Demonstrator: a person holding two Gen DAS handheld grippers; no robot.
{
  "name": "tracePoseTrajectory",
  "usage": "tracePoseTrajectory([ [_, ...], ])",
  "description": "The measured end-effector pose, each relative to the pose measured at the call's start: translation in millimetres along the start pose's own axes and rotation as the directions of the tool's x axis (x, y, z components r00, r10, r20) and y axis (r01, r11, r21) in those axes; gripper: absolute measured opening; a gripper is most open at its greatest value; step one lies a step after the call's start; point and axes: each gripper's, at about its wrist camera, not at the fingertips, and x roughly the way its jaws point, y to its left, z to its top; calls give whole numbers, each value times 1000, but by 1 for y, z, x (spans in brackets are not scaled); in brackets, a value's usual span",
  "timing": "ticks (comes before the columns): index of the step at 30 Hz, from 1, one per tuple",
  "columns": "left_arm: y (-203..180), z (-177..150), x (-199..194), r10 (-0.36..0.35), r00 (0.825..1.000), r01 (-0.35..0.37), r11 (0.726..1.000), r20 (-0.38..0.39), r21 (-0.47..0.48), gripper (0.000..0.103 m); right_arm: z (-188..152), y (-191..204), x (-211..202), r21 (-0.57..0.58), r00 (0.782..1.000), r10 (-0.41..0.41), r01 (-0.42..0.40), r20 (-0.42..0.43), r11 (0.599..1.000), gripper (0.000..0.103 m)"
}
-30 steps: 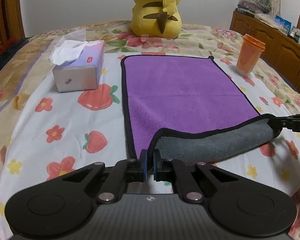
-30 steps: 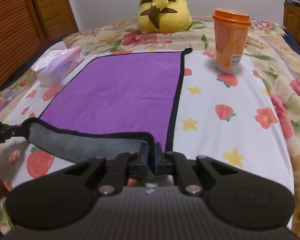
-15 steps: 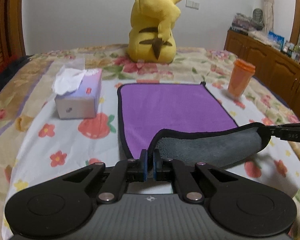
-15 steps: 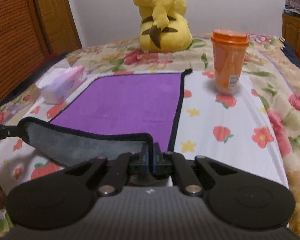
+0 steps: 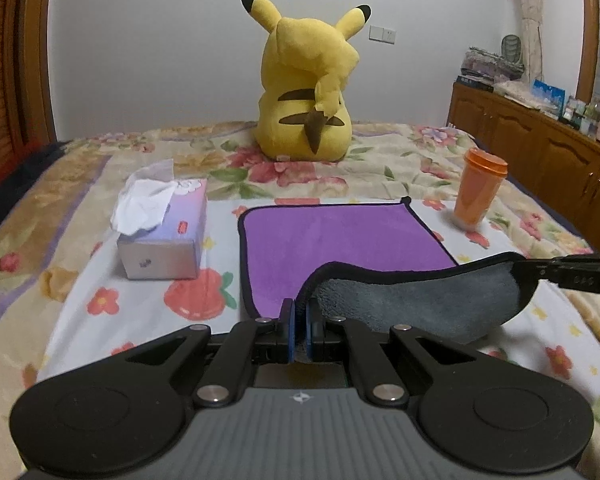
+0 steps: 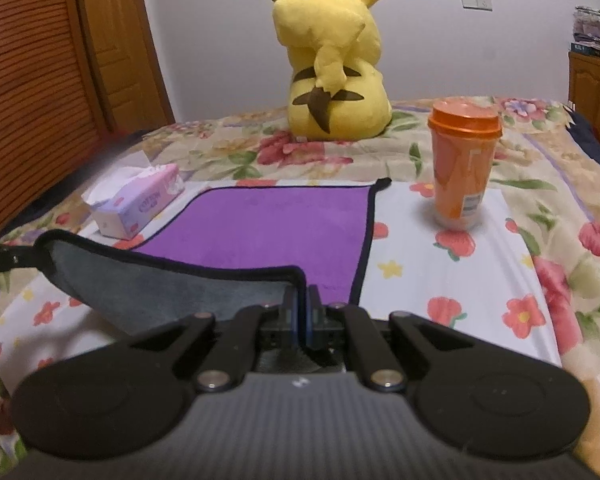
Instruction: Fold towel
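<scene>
Towel, purple with a grey underside, lies ahead of the left gripper, whose fingers are clamped on its near corner; this view alone shows the dresser far right, with the tissue box ahead-left and the right gripper pinching the lifted edge's other end. From the right wrist, the right gripper likewise clamps its corner, the orange cup stands ahead-right, the yellow plush sits beyond, and a wooden door shows left.

Purple towel, black-edged, near edge lifted, grey underside showing
</scene>
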Motion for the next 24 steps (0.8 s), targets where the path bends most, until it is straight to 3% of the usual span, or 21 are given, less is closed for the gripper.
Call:
tracePoseTrajectory([
  [17,2,7,34,-4,1000,4,999,1,44,5,3,-6,20,-71,1000,-25,25,8,997,4],
  [24,-3,15,30,23,998,-28,997,63,74,5,8,-12,33,-89,999,-22,24,28,996,4],
])
